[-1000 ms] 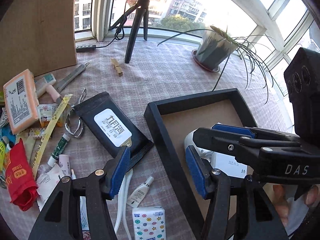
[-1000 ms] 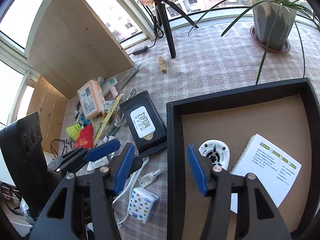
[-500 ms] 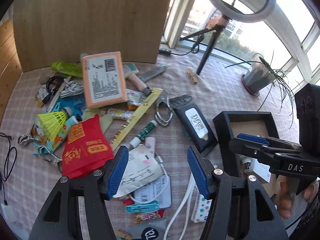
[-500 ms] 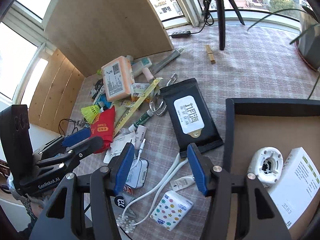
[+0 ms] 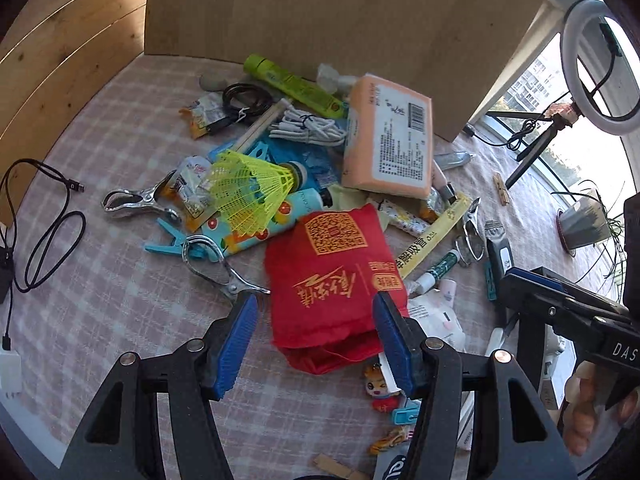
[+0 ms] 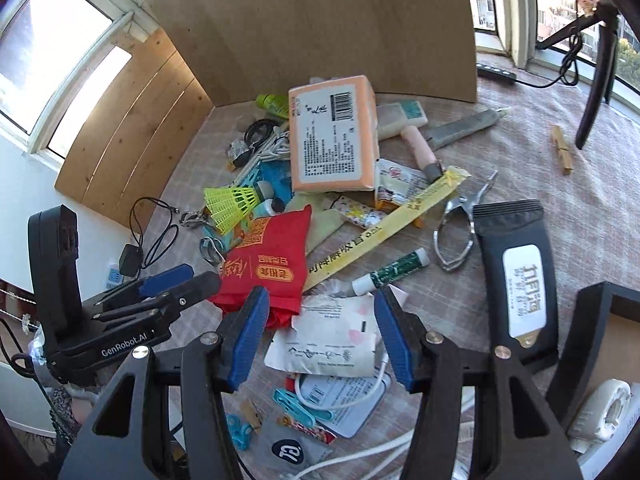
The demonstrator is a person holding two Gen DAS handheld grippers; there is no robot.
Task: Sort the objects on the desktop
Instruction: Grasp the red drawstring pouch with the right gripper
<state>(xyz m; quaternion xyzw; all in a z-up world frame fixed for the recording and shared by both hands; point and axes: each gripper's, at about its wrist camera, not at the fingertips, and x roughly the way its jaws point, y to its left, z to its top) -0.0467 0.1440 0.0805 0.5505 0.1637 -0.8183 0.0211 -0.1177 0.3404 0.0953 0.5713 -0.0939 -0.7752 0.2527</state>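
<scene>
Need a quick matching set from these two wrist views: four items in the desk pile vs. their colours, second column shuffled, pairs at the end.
Things:
1. shuttlecock
2. pouch
3. wipes pack
4. tissue pack

Colours:
A. black
B. orange
C. yellow
D. red

Pairs: 1-C, 2-D, 3-A, 4-B

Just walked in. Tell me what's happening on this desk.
A person is sorting desk clutter with two handheld grippers. The left gripper hovers, jaws open, over a red pouch; the right gripper hangs open over a white sachet. Neither holds anything. A black tray at the right edge already contains a white round device.
</scene>
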